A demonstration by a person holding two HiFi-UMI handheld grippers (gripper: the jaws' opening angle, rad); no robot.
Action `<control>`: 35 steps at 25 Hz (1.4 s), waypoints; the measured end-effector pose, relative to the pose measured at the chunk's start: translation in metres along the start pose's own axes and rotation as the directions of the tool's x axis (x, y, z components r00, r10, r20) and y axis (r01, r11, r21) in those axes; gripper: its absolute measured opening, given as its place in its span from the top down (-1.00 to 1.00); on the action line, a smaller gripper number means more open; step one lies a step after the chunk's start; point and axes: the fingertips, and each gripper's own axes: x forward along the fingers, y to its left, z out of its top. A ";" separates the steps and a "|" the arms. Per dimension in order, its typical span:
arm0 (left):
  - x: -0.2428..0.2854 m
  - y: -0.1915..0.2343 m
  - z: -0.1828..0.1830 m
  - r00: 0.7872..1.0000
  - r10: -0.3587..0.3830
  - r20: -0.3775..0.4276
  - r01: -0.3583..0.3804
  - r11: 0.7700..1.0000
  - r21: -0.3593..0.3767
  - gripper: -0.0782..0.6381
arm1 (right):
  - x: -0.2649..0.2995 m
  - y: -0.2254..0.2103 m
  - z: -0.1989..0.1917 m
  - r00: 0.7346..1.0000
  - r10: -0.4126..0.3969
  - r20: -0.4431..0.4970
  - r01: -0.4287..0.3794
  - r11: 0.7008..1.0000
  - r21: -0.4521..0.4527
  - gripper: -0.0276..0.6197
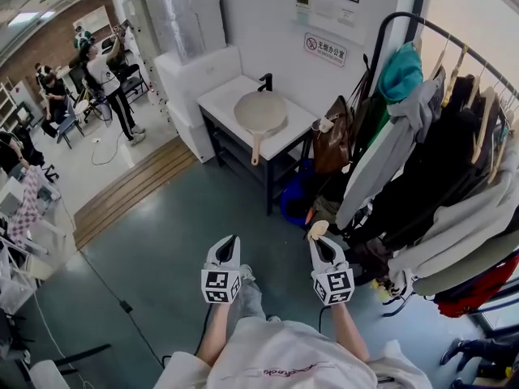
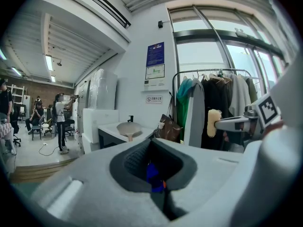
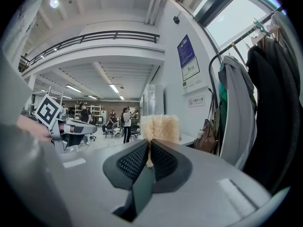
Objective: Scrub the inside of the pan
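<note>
A beige pan lies on a white table by the far wall, its handle pointing toward me; in the left gripper view the pan is small and distant. My right gripper is shut on a tan fibrous scrubber, which stands up just past its jaws. My left gripper is shut and holds nothing. Both grippers hover side by side over the floor, well short of the table. The left gripper view also shows the right gripper with the scrubber.
A clothes rack full of coats fills the right side, and a brown bag hangs beside the table. A black faucet stands behind the pan. A blue bag sits under the table. People work at the back left.
</note>
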 end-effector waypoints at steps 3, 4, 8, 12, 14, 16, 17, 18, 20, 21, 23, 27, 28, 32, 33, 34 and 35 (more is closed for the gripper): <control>0.009 0.007 -0.001 1.000 -0.004 -0.003 0.004 1.000 -0.003 0.78 | 0.011 0.000 0.001 1.000 0.003 -0.001 -0.003 1.000 0.000 0.84; 0.012 0.010 0.000 1.000 -0.005 -0.002 0.005 1.000 -0.003 0.78 | 0.016 0.000 0.002 1.000 0.005 0.000 -0.005 1.000 -0.001 0.84; 0.030 0.022 0.006 1.000 -0.010 0.009 0.010 1.000 -0.001 0.78 | 0.037 -0.004 0.005 1.000 -0.005 0.006 0.005 1.000 -0.004 0.84; 0.049 0.037 0.007 1.000 -0.010 0.010 0.011 1.000 -0.010 0.78 | 0.063 -0.006 0.007 1.000 0.001 0.004 -0.001 1.000 -0.005 0.84; 0.061 0.046 0.007 1.000 -0.011 0.009 0.012 1.000 -0.013 0.78 | 0.078 -0.008 0.008 1.000 0.001 0.003 -0.001 1.000 -0.005 0.84; 0.073 0.056 0.010 1.000 -0.010 0.006 0.010 1.000 -0.016 0.78 | 0.093 -0.011 0.010 1.000 0.001 0.000 -0.001 1.000 -0.005 0.84; 0.078 0.061 0.011 1.000 -0.009 0.005 0.009 1.000 -0.017 0.78 | 0.101 -0.013 0.011 1.000 0.001 -0.003 -0.001 1.000 -0.005 0.84; 0.085 0.066 0.014 1.000 -0.010 0.005 0.010 1.000 -0.019 0.78 | 0.109 -0.014 0.013 1.000 0.000 -0.005 0.000 1.000 -0.006 0.84; 0.097 0.077 0.020 1.000 -0.012 0.006 0.012 1.000 -0.021 0.78 | 0.125 -0.017 0.018 1.000 -0.004 -0.008 0.004 1.000 -0.006 0.84; 0.102 0.083 0.023 1.000 -0.014 0.007 0.014 1.000 -0.021 0.78 | 0.133 -0.018 0.021 1.000 -0.008 -0.009 0.008 1.000 -0.006 0.84; 0.115 0.095 0.029 1.000 -0.016 0.007 0.016 1.000 -0.026 0.78 | 0.148 -0.020 0.025 1.000 -0.014 -0.012 0.014 1.000 -0.009 0.84; 0.141 0.114 0.038 0.999 -0.034 0.003 0.034 0.999 -0.033 0.78 | 0.177 -0.029 0.034 0.999 -0.038 -0.018 0.038 0.999 -0.012 0.84; 0.148 0.118 0.040 0.999 -0.040 0.002 0.040 0.999 -0.034 0.78 | 0.184 -0.032 0.036 0.999 -0.047 -0.019 0.046 0.999 -0.011 0.84; 0.175 0.134 0.048 0.998 -0.059 -0.005 0.059 0.998 -0.031 0.78 | 0.212 -0.043 0.043 0.997 -0.068 -0.026 0.068 0.998 -0.007 0.84; 0.181 0.137 0.049 0.998 -0.064 -0.009 0.063 0.998 -0.028 0.78 | 0.219 -0.046 0.044 0.997 -0.075 -0.029 0.075 0.997 -0.007 0.84; 0.188 0.141 0.050 0.998 -0.068 -0.012 0.067 0.997 -0.027 0.78 | 0.226 -0.049 0.046 0.996 -0.082 -0.031 0.082 0.997 -0.005 0.84; 0.194 0.146 0.052 0.997 -0.071 -0.014 0.070 0.997 -0.026 0.78 | 0.233 -0.052 0.048 0.996 -0.089 -0.032 0.089 0.996 -0.003 0.84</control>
